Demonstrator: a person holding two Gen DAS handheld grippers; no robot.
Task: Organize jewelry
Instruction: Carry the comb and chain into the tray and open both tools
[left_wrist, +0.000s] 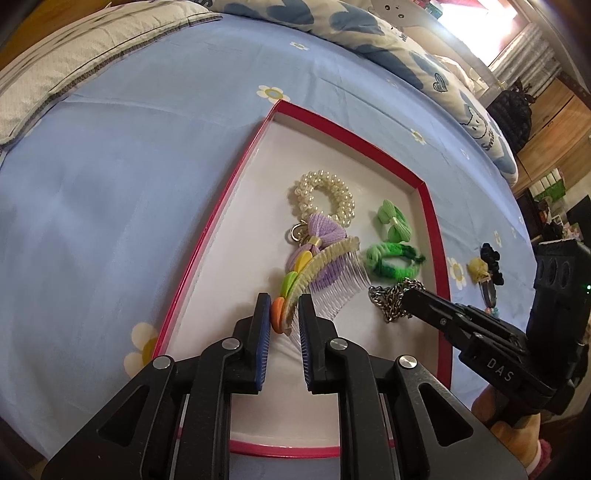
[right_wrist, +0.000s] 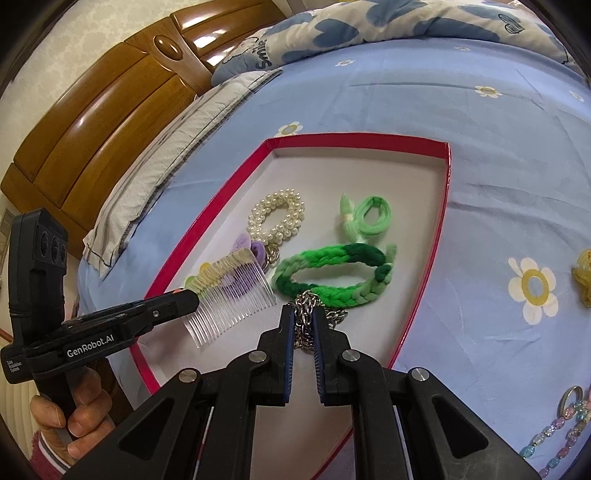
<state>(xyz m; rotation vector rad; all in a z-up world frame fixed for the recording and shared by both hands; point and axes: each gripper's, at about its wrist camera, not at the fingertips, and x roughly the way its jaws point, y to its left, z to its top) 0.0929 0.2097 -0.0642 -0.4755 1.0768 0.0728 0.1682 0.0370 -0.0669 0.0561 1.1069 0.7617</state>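
On the bed: red box (left_wrist: 430, 218), holding the jewelry.
Left hand-held gripper (left_wrist: 284, 314): clamped on comb (left_wrist: 325, 273), over the box.
Right hand-held gripper (right_wrist: 303, 317): pinching chain (right_wrist: 304, 301) beside green braid (right_wrist: 332, 273).
Pearls (left_wrist: 325, 195): inside box.

purple bow (left_wrist: 320, 236) half covered by hair comb (left_wrist: 325, 271). silver chain (right_wrist: 306, 321) partly hidden between right gripper (right_wrist: 303, 316) fingers. beaded strand (right_wrist: 554, 435) cut by frame edge. yellow piece (right_wrist: 583, 277) also cropped, kind unclear.
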